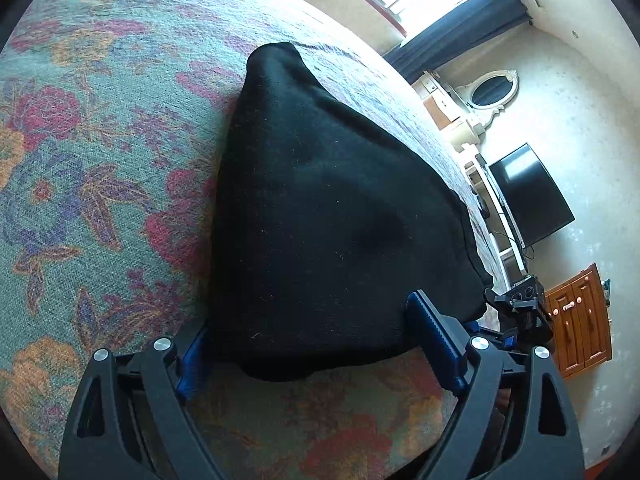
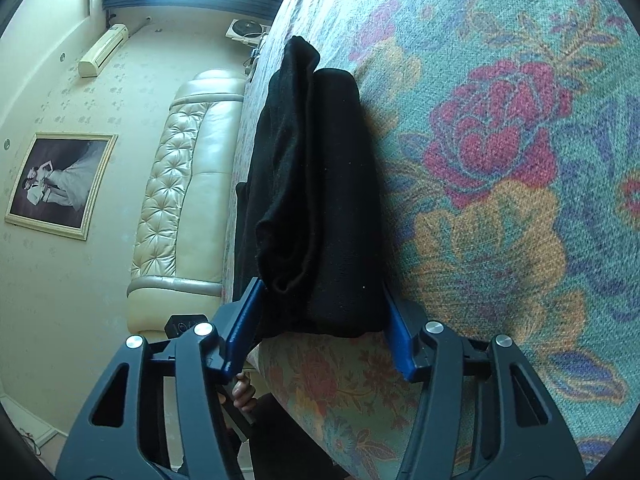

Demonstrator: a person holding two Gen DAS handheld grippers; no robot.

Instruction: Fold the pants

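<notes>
Between right gripper (image 2: 320, 320) pads — pants (image 2: 316, 184)

Black pants (image 1: 332, 208) — soft knit fabric, folded into a thick, compact bundle — lie on the floral bedspread (image 1: 92, 152) near its edge. Seen from the right wrist, the bundle (image 2: 316, 184) shows several stacked layers, one rolled fold slumping along its left side.

Folded black pants (image 1: 332, 216) are blocking the bed's middle; floral bedspread (image 1: 100, 152) is lying open leftward, while the bed edge is dropping off rightward.
</notes>
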